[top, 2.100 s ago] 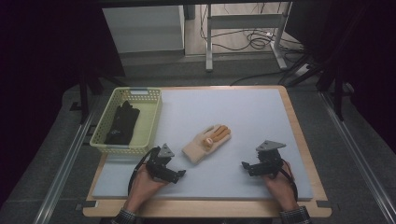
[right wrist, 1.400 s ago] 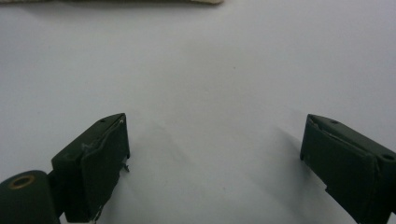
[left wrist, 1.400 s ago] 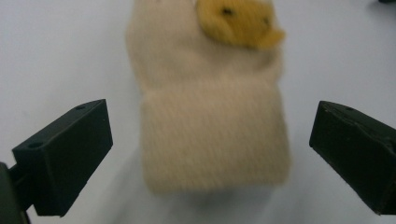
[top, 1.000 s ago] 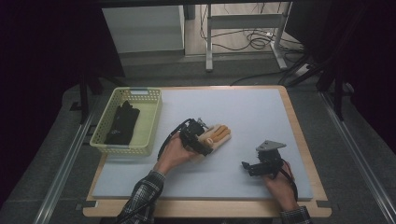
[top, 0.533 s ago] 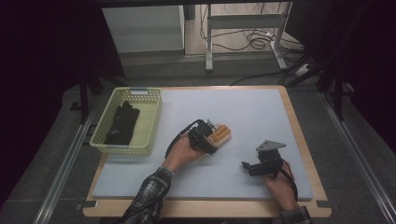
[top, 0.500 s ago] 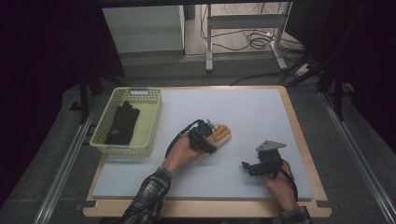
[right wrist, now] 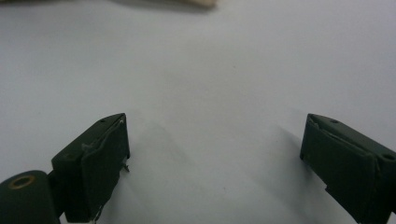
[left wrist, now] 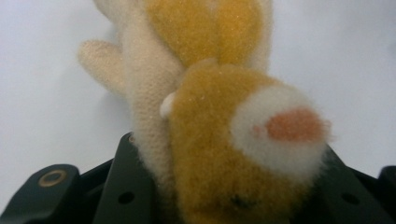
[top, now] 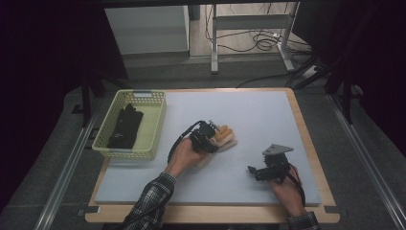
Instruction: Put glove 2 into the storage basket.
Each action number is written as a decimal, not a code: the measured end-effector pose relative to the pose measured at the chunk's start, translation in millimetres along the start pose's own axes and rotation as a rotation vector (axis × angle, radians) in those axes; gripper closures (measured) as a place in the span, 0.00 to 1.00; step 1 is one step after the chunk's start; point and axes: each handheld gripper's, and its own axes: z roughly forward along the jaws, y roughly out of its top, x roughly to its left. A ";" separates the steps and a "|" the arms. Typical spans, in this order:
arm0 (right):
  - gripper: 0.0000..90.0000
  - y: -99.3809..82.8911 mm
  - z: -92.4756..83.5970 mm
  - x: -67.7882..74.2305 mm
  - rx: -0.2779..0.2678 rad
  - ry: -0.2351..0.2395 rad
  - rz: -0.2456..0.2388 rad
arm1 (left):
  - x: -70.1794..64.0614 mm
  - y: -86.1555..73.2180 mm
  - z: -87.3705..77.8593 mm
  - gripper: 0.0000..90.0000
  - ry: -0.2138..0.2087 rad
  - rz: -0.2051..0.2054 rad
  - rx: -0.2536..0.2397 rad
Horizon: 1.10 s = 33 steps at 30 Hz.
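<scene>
The fuzzy glove (left wrist: pixel 219 140) sits squeezed between the left gripper's (top: pixel 205 139) jaws, which have just been closing on it. Grasp looks done; lifting and carrying remain, perhaps to the basket (top: pixel 154 125) at its left. The right gripper (right wrist: pixel 217 161) rests wide apart, holding nothing.

The left gripper (top: pixel 207 139) sits ahead of the left hand (top: pixel 184 155), which reaches forward and rightward from a checked sleeve (top: pixel 151 203). Its jaws have just been closing and now pinch a soft glove (left wrist: pixel 219 140) between them. The right gripper (top: pixel 268 167) lies level in front of the right hand (top: pixel 285 187), pointing toward the left gripper. Its jaws stand wide apart with nothing between them.
</scene>
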 end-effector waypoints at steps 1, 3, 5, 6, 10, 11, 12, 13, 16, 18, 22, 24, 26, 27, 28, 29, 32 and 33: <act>0.09 0.0 0.0 0.0 0.000 0.000 0.000 | 1.6 0.2 -2.9 0.66 0.004 -0.010 -0.010; 0.09 0.0 0.1 -0.2 -0.002 0.000 -0.003 | 4.6 1.0 -9.5 0.66 0.014 -0.027 -0.023; 0.09 0.0 0.1 -0.1 -0.001 0.000 -0.001 | 8.2 2.1 -18.3 0.66 0.025 -0.047 -0.037; 0.09 0.0 0.0 -0.1 -0.001 0.000 -0.001 | 10.1 2.6 -22.1 0.66 0.027 -0.054 -0.042; 0.09 0.0 0.0 0.0 -0.001 0.000 -0.001 | 17.9 4.7 -37.1 0.66 0.046 -0.081 -0.056; 0.09 -0.1 0.1 -0.1 -0.001 -0.001 -0.003 | 20.5 5.2 -41.2 0.66 0.050 -0.093 -0.059; 0.09 -0.1 0.1 -0.1 -0.001 -0.001 -0.003 | 23.4 5.5 -45.3 0.66 0.050 -0.102 -0.059; 0.09 -0.1 0.1 -0.1 -0.001 0.000 -0.002 | 27.5 5.9 -50.4 0.66 0.052 -0.111 -0.057; 0.09 -0.1 0.1 -0.1 -0.001 0.000 -0.002 | 36.6 6.1 -62.0 0.66 0.072 -0.134 -0.067; 0.09 -0.1 0.1 -0.1 -0.001 0.000 -0.002 | 42.2 5.9 -68.1 0.66 0.084 -0.146 -0.071; 0.09 -0.1 0.2 0.0 -0.004 0.000 -0.001 | 56.7 3.0 -82.0 0.66 0.117 -0.180 -0.076; 0.09 -0.1 0.2 0.0 -0.004 0.000 -0.001 | 64.6 0.1 -88.9 0.66 0.135 -0.199 -0.080; 0.09 -0.1 0.2 0.0 -0.004 0.000 -0.001 | 71.2 -2.6 -94.7 0.66 0.148 -0.216 -0.080; 0.09 -0.1 0.2 0.0 -0.004 0.000 -0.001 | 74.2 -3.9 -97.3 0.66 0.155 -0.226 -0.082; 0.09 -0.1 0.2 0.0 -0.004 0.000 -0.001 | 77.5 -5.3 -100.1 0.65 0.162 -0.233 -0.082; 0.09 -0.1 0.2 0.0 -0.004 0.000 -0.001 | 79.9 -6.3 -102.2 0.65 0.167 -0.240 -0.082; 0.09 -0.1 0.2 0.0 -0.004 0.000 -0.001 | 89.9 -10.6 -111.4 0.65 0.189 -0.266 -0.082; 0.09 -0.1 0.2 0.0 -0.004 0.000 -0.002 | 92.4 -11.8 -113.9 0.65 0.196 -0.274 -0.085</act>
